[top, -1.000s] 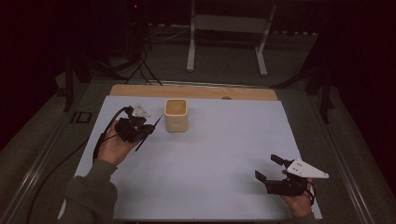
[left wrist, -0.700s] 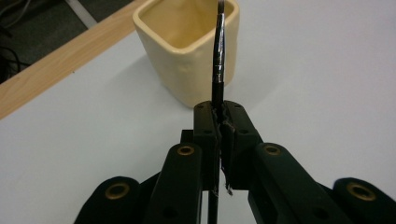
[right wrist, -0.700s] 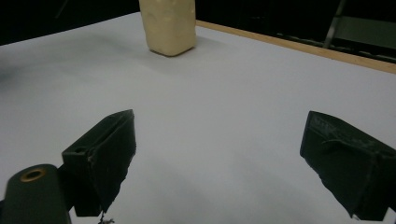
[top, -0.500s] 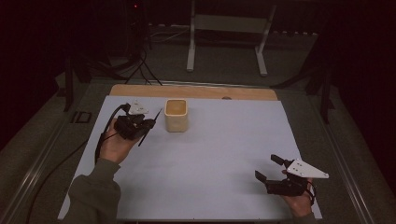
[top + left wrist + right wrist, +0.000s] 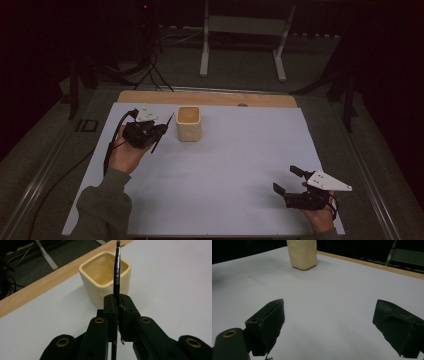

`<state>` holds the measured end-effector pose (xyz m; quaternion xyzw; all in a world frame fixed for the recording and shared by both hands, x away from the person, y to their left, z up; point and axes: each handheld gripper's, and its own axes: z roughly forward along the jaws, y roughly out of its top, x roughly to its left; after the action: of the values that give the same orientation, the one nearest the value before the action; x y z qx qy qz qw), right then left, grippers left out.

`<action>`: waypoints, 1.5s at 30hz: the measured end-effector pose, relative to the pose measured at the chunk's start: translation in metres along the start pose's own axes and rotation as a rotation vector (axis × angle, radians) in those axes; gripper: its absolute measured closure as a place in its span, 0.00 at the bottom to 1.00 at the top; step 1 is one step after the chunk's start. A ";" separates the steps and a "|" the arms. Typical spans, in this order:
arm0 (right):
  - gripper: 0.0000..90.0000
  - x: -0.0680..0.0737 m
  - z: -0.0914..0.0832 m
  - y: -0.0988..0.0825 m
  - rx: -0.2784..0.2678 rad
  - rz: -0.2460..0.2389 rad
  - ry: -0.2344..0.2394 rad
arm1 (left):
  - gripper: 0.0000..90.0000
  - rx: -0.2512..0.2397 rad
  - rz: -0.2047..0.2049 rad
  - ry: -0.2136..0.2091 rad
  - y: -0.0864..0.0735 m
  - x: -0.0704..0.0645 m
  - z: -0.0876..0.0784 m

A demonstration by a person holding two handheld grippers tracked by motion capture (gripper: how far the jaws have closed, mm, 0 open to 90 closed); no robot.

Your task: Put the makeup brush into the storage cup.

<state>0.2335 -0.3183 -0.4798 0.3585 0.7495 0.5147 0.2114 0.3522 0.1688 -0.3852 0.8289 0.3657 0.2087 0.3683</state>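
Dark floor and metal stand legs surround the table [image 5: 225,200], whose pale sheet leaves a wooden strip bare along the far edge. We hold the left gripper [image 5: 118,305] just beside the cream cup [image 5: 188,123], on its left in the high view, and its jaws are clamped tight on a thin dark paintbrush [image 5: 116,272]. Seen along those jaws in the left gripper view, the brush rises straight out of the pinch and its upper part crosses in front of the cup's open mouth; we cannot tell whether it touches the rim. In the high view the brush [image 5: 163,132] slants across the gripper, one end towards the cup, the other down towards the sheet.

We keep the right gripper [image 5: 289,181] well apart, near the table's near right corner, its jaws spread wide with nothing between them. From the right gripper view the cup [image 5: 302,253] stands far off across bare sheet, with nothing lying between it and those jaws. A black cable [image 5: 111,145] trails from the left gripper over the table's left edge.
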 end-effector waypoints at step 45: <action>0.12 0.000 0.000 0.000 -0.001 -0.001 0.001 | 0.96 -0.131 -0.033 -0.003 0.016 0.005 0.005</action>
<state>0.2333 -0.3187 -0.4797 0.3578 0.7496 0.5150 0.2116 0.3657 0.1633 -0.3754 0.7972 0.3644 0.2248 0.4256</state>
